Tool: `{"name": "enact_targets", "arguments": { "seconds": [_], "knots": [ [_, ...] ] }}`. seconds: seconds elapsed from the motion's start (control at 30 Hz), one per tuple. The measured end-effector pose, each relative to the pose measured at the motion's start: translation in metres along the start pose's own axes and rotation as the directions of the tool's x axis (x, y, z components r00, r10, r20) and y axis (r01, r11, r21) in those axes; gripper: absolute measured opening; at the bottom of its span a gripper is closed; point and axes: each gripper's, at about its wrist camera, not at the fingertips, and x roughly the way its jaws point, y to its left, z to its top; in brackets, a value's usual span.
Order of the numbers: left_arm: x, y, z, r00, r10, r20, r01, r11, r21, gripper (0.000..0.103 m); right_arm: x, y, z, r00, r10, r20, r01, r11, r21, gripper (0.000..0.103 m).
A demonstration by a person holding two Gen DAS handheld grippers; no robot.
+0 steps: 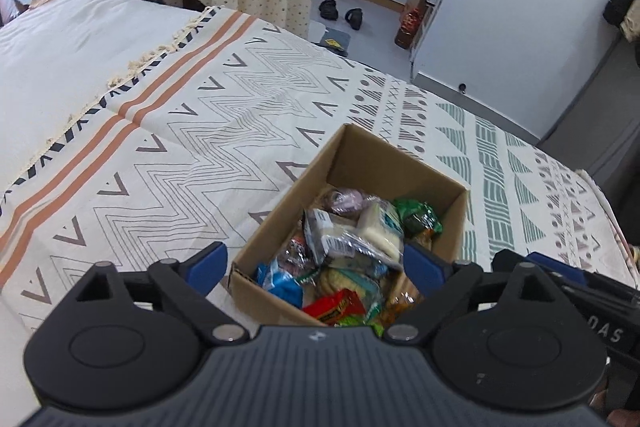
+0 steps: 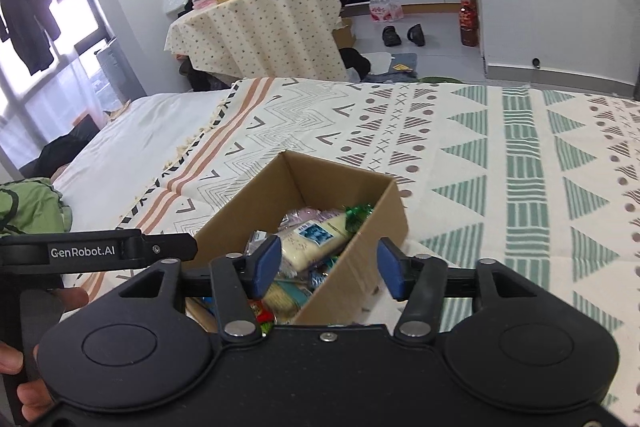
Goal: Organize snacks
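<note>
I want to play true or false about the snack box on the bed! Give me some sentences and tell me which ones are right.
1. The cardboard box has snack packets inside. True.
2. The box sits on the floor. False: it sits on the patterned blanket on the bed.
3. The left gripper is squeezing a packet. False: its jaws are wide open and hold nothing.
4. The right gripper is open too. True.
5. A red packet lies at the near end of the box. True.
6. The box has a lid closed over it. False: the top is open and the snacks show.
</note>
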Motion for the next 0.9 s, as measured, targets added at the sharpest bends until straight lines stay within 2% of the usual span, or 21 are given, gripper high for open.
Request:
{"name": "enact_targets", "arguments": {
  "seconds": [0.13,0.27,0.33,0.53,0.63,0.9],
  "knots": [
    [-0.011,-0.007,-0.005,1.000,-0.014,-0.004,0.014,1.000,0.028,0.097,-0.018,-0.003,-0.003,1.000,-0.012,0.013,0.011,1.000,0.021,0.069],
    [-0.026,-0.014,-0.011,1.000,-0.021,0.006,0.020,0.998,0.058,0.101,-0.035,-0.004,-0.006,0.999,-0.031,0.017,0.030,0.999,0.041,0.076],
    [-0.034,-0.017,-0.013,0.999,-0.029,0.015,0.027,0.997,0.070,0.103,-0.043,-0.003,-0.007,0.999,-0.046,0.016,0.046,0.998,0.040,0.087],
    [-0.059,-0.024,-0.020,0.998,-0.052,0.030,0.049,0.993,0.105,0.103,-0.070,-0.003,-0.015,0.995,-0.096,0.022,0.094,0.993,0.070,0.099],
    [-0.071,-0.029,-0.025,0.997,-0.067,0.034,0.062,0.989,0.133,0.103,-0.085,-0.004,-0.019,0.992,-0.125,0.021,0.123,0.988,0.094,0.103],
    [-0.104,-0.040,-0.041,0.992,-0.122,0.027,0.115,0.977,0.179,0.103,-0.126,0.005,-0.033,0.980,-0.200,-0.016,0.200,0.972,0.120,0.103]
  ]
}}
